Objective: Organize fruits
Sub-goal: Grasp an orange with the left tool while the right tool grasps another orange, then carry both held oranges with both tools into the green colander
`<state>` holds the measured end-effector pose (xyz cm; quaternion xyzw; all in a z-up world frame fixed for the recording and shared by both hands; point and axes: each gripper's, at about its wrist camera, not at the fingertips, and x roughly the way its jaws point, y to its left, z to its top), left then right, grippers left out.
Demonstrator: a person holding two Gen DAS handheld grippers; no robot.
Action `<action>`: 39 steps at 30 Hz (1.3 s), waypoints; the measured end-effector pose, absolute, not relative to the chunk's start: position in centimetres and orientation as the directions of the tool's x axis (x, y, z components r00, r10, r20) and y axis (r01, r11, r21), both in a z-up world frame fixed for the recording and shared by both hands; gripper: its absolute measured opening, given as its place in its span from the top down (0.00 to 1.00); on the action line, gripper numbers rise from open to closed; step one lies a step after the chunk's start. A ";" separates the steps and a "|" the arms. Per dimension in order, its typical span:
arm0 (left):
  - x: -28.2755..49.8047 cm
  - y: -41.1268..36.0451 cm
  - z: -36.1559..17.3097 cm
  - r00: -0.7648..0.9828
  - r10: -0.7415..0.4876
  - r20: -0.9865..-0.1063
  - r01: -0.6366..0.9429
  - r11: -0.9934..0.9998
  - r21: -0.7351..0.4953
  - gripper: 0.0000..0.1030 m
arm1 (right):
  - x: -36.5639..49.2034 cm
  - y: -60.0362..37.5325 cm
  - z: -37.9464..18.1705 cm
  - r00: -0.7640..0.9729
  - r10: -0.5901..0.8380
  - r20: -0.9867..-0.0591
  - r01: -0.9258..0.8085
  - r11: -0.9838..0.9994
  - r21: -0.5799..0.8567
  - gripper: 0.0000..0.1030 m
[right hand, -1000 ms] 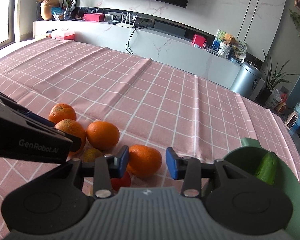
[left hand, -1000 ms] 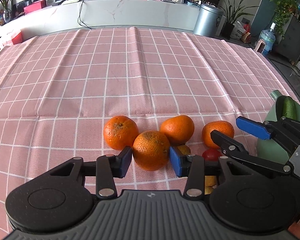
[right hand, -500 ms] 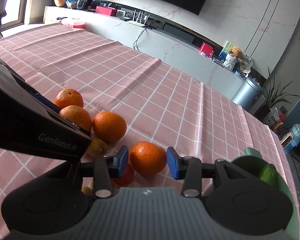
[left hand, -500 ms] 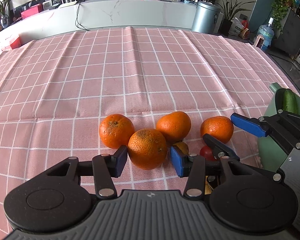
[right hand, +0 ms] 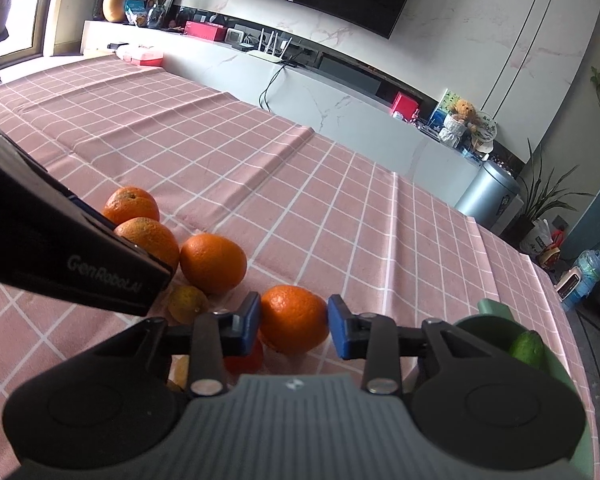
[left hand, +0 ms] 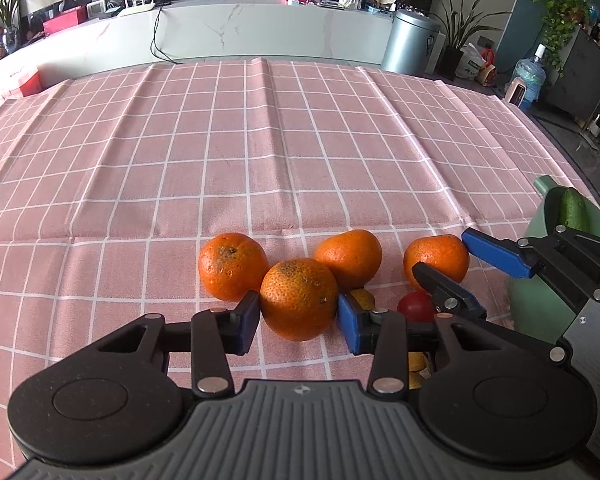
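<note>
Several oranges lie in a cluster on the pink checked tablecloth [left hand: 260, 140]. My left gripper [left hand: 298, 304] has its jaws closing on the nearest orange [left hand: 299, 299], and both blue pads touch its sides. In the right wrist view my right gripper [right hand: 294, 308] is closing on another orange [right hand: 294, 324], pads against its skin. That same orange [left hand: 436, 260] shows in the left wrist view at the right end of the cluster, between the right gripper's fingers. Two more oranges [left hand: 230, 266] [left hand: 350, 258] lie free just behind.
A green bowl [left hand: 540, 308] holding a cucumber [left hand: 574, 212] stands at the table's right edge, close to the right gripper. A red tomato [left hand: 416, 306] and a small yellowish fruit [left hand: 364, 298] lie between the two grippers. Bare cloth stretches beyond the fruit.
Both pairs of jaws have narrowed until the pads meet their oranges. The right gripper has rolled slightly and sits further around its orange. The left hand has stayed put.
</note>
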<state>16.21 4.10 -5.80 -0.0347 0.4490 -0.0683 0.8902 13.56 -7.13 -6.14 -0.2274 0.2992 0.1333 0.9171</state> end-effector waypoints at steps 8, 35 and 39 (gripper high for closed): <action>15.0 4.1 -4.2 0.625 -0.155 -0.765 0.079 0.988 -0.135 0.54 | 12.4 -7.8 -4.9 0.787 0.130 -0.603 -0.380 0.872 -0.308 0.69; 10.1 -0.4 1.5 0.641 -0.317 -0.699 0.203 0.948 -0.244 0.54 | 5.7 -17.8 1.1 0.677 0.333 -0.657 -0.278 0.941 0.191 0.70; 10.0 -1.6 2.2 0.637 -0.335 -0.694 0.229 0.942 -0.245 0.54 | 4.7 -19.4 2.2 0.697 0.323 -0.640 -0.256 0.946 0.199 0.70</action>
